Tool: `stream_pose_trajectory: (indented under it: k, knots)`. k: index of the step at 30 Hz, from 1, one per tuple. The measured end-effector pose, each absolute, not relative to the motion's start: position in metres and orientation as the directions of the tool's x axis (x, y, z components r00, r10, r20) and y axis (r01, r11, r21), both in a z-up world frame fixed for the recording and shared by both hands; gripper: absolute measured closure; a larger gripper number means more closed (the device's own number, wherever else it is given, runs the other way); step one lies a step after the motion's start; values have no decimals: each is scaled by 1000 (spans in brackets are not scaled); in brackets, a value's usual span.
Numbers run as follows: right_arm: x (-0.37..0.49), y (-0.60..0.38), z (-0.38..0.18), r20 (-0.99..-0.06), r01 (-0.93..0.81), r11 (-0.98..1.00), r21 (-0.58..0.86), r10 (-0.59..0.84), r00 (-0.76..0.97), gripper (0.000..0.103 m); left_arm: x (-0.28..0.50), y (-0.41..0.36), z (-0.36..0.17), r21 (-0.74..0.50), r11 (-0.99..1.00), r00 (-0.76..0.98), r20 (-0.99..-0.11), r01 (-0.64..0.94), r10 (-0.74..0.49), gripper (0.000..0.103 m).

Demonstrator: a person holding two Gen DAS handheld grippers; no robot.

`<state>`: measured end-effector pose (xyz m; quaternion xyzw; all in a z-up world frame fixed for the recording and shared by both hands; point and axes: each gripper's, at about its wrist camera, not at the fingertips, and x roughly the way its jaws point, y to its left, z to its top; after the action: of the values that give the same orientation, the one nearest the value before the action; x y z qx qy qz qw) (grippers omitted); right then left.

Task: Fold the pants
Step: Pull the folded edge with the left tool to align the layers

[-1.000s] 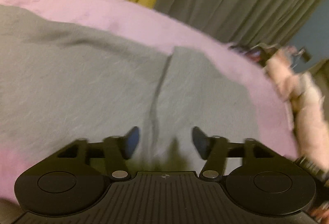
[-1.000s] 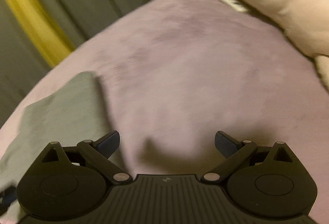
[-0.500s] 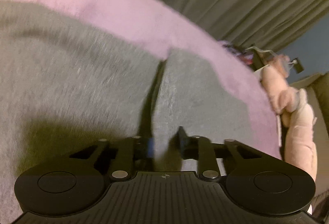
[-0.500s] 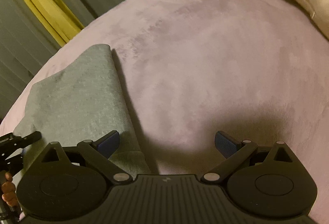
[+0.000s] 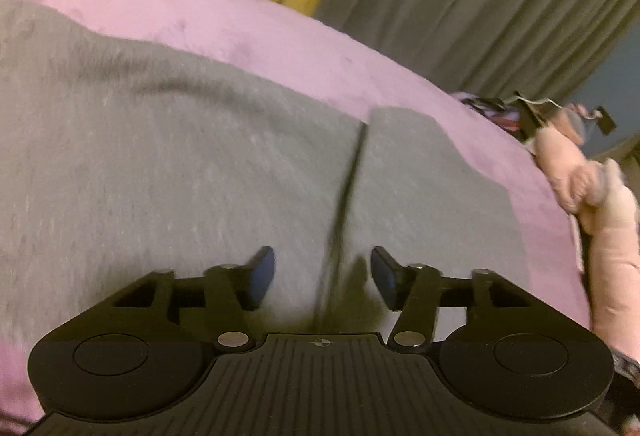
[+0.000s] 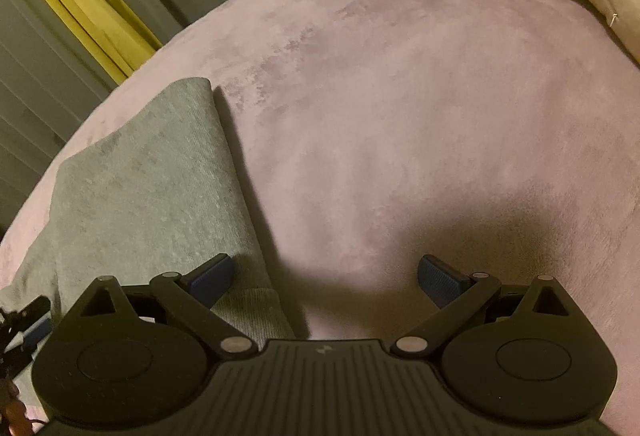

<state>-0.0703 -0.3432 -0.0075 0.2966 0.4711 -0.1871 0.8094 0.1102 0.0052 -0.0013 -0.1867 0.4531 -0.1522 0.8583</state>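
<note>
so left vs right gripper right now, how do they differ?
The left gripper is open only partway, while the right gripper is spread wide. The left one hangs over the grey knit pants, its fingers either side of their dark centre seam; the right one sits at the pants' edge, one finger over grey cloth and the other over the pink plush blanket. Both are open and hold nothing.

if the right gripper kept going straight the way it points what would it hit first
Most likely the pink blanket: the open right gripper points at bare blanket, with the grey pants off to its left. Depth is hard to judge.
</note>
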Motion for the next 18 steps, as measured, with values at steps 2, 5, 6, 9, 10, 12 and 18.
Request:
stream_pose_trajectory:
  k: [2, 5, 6, 9, 10, 12, 18]
  knots:
    - [-71, -343, -7, -871, 584, 752, 307, -25, 490, 4, 103, 3, -1, -477, 872, 512, -724, 113, -463, 41]
    - [-70, -338, -3, -866, 564, 772, 293, -35, 498, 4, 95, -3, -6, -480, 869, 486, -735, 120, -473, 35]
    - [-70, -334, 1, -860, 545, 790, 280, -45, 508, 4, 94, -8, -9, -481, 869, 477, -741, 115, -473, 38]
    - [-73, -314, 15, -813, 464, 829, 313, -19, 582, 6, 92, -14, -16, -475, 874, 481, -745, 103, -462, 40]
    - [-74, -305, 17, -793, 430, 826, 364, 32, 609, 9, 91, -16, -16, -460, 881, 486, -748, 114, -453, 41]
    - [-73, -293, 12, -784, 406, 803, 436, 118, 609, 16, 92, -18, -17, -442, 889, 494, -750, 122, -441, 46]
    - [-61, -273, 0, -827, 444, 811, 382, 86, 556, 21, 84, -11, -21, -427, 895, 511, -745, 129, -429, 68]
